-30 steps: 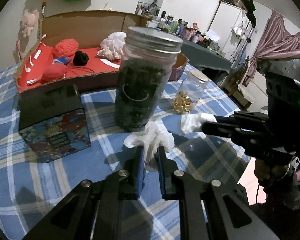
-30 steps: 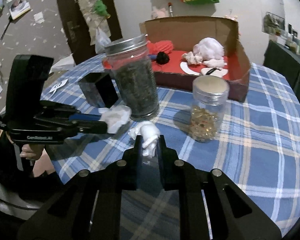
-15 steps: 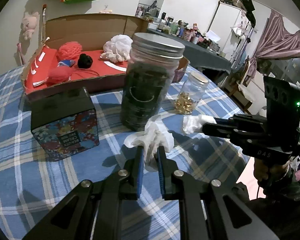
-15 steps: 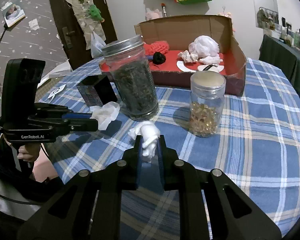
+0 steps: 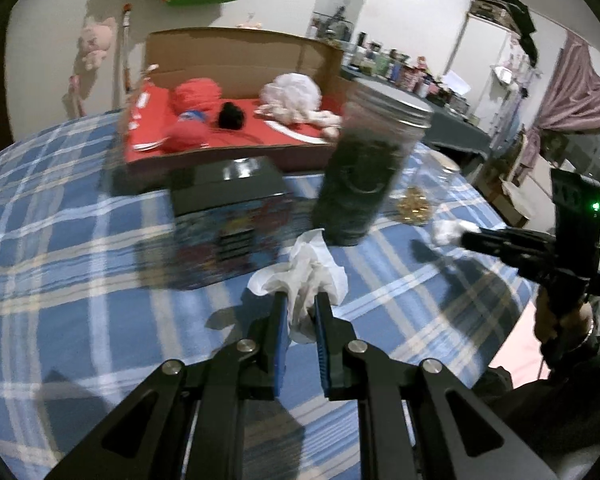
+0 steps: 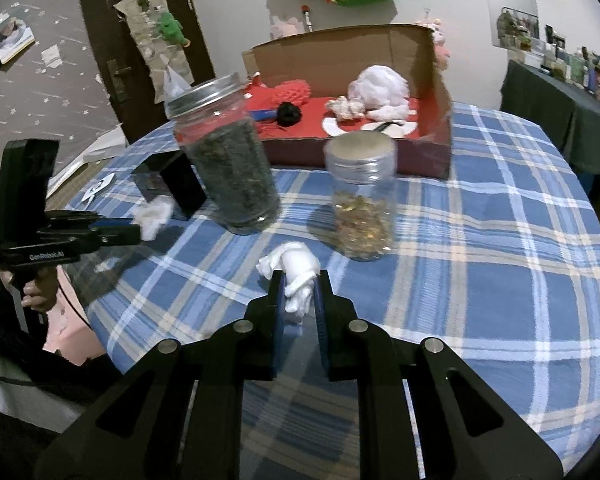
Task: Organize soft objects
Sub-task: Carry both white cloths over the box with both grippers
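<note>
Got both jaws clamped on a tissue wad (image 5: 304, 276), other wad (image 6: 298, 276), held above the bench (image 6: 500, 240), probably headed for the box (image 6: 440, 92).

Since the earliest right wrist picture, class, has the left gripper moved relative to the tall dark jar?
Yes. The left gripper has drawn away leftward from the tall dark jar, carrying its white tissue.

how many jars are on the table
2. The tall metal-lidded jar of dark stuff stands near the black tin; the smaller jar of golden bits stands in front of the cardboard box. Others may be hidden.
</note>
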